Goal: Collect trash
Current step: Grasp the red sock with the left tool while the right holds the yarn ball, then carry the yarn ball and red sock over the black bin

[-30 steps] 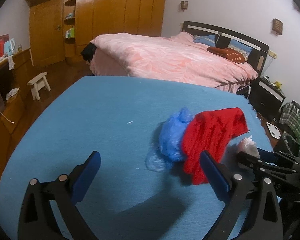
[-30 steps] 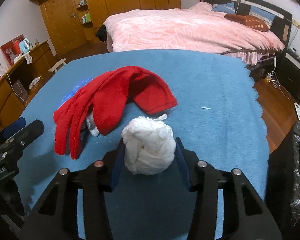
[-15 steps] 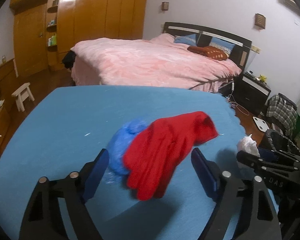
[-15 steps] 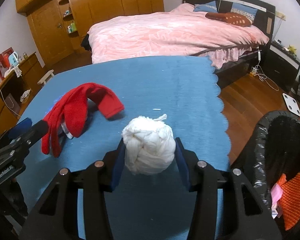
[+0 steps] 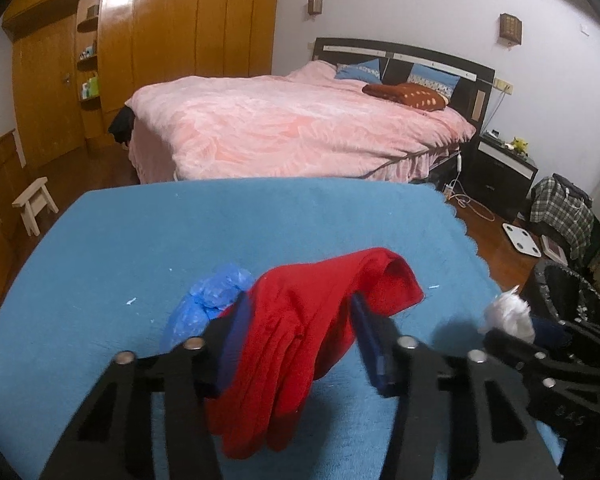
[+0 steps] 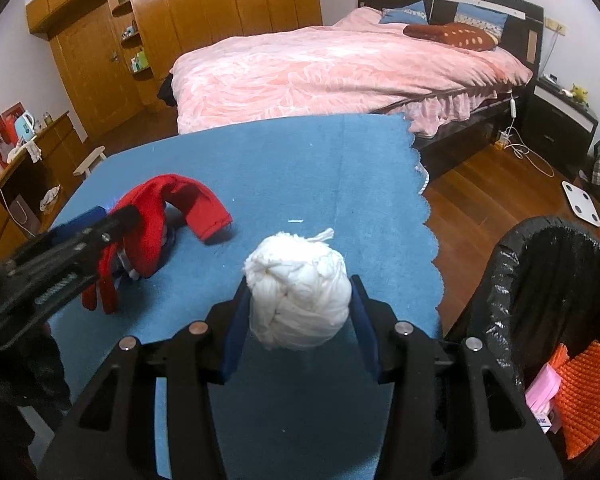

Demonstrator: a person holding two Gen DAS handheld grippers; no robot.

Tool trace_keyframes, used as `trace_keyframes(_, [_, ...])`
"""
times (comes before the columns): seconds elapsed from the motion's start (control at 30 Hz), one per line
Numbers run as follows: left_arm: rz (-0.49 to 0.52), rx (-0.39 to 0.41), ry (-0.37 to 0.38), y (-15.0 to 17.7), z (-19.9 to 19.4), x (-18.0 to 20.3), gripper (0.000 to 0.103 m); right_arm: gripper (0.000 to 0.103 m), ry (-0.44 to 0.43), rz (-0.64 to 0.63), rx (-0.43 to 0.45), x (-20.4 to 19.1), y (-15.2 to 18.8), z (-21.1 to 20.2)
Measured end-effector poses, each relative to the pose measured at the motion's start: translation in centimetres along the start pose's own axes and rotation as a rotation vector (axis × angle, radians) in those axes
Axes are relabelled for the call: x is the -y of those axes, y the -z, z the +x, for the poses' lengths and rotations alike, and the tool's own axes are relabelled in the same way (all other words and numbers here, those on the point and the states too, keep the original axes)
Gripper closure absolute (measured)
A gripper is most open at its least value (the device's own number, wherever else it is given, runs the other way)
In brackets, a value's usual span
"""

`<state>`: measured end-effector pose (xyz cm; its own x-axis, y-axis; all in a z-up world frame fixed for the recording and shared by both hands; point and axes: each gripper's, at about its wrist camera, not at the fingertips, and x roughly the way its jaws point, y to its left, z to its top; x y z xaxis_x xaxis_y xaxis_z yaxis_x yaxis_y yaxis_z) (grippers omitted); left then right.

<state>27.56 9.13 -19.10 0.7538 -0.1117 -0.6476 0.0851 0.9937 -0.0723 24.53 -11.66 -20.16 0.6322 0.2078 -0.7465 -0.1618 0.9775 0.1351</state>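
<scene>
Left gripper [image 5: 298,336]: fingers just closing around red glove [image 5: 300,332] on blue counter [image 5: 140,248], blue bag [image 5: 208,304] beside it. Right gripper [image 6: 298,320]: fingers clamp white wad [image 6: 298,296] above counter, near black bin [image 6: 512,264].

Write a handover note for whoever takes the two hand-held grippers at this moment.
Left hand-held gripper: jaws have just been closing around the red glove on the blue cloth; grip looks made but check it.
Right hand-held gripper: shut on the white rag ball, held above the cloth.
Black-lined bin stands to the right and already holds some trash.
Left: drop ball and glove in the bin, then fetch the blue plastic bag beside the glove.
</scene>
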Motion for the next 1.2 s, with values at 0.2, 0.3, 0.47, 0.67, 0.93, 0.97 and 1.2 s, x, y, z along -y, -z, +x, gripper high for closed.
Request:
trace_keyframes(0.2, [-0.012,-0.012,0.022,0.4,-0.1,-0.2,0.087,0.057,-0.007,0.010,0.007,0.2,-0.2,-0.5])
trace_keyframes(0.3, [-0.026,0.013,0.041,0.3,-1.3,-0.2,0.090,0.057,-0.009,0.007,0.015,0.2,-0.3,-0.8])
trace_keyframes(0.47, [-0.044,0.047,0.071,0.4,-3.6,0.4,0.091,0.057,-0.012,0.001,0.036,-0.1,-0.6,-1.9])
trace_keyframes(0.67, [-0.048,0.068,0.101,0.8,-5.8,1.1,0.091,0.057,-0.019,-0.001,0.062,0.0,-0.8,-3.4])
trace_keyframes(0.93, [-0.043,0.089,0.121,0.8,-7.6,1.4,0.091,0.057,-0.013,0.013,0.087,0.9,-1.1,-5.5])
trace_keyframes(0.97, [-0.043,0.091,0.123,0.8,-7.8,1.4,0.091,0.057,-0.012,0.017,0.091,1.0,-1.1,-5.8])
trace_keyframes(1.2, [-0.034,0.102,0.134,0.9,-8.8,2.0,0.091,0.057,-0.004,0.022,0.107,1.8,-0.9,-7.5])
